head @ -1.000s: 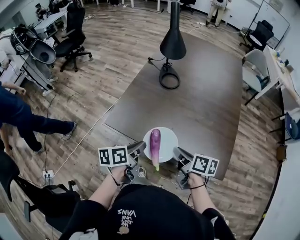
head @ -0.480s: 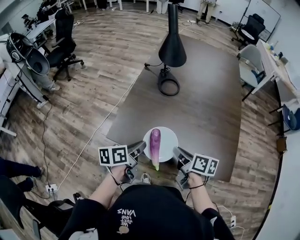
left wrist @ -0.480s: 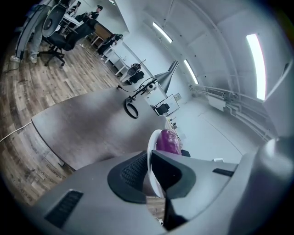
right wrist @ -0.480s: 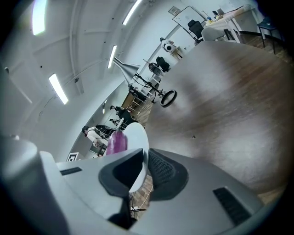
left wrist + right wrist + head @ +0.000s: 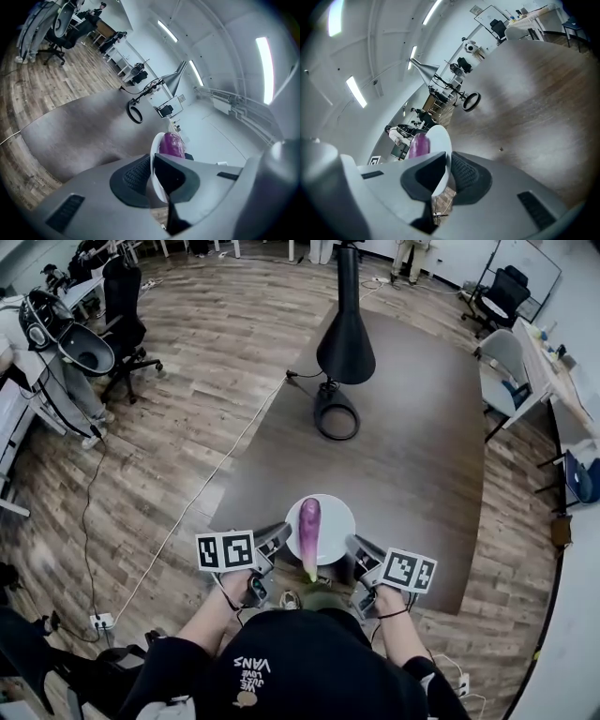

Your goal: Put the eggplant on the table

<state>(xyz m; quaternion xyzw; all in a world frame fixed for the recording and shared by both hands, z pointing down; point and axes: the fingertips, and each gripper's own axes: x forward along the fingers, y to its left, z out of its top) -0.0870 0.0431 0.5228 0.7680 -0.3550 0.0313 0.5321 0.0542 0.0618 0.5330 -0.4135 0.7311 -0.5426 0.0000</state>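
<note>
Left tongs and right tongs clamp the plate; eggplant lies between them.

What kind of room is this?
Probably an office or lab workroom: wheeled office chairs stand on the wood floor, a desk runs along the right side, and a big brown table fills the middle.

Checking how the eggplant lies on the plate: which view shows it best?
The head view: the whole eggplant shows from above, lying lengthwise on the white plate. The left gripper view and the right gripper view each catch only a purple part beyond the plate's rim.
</note>
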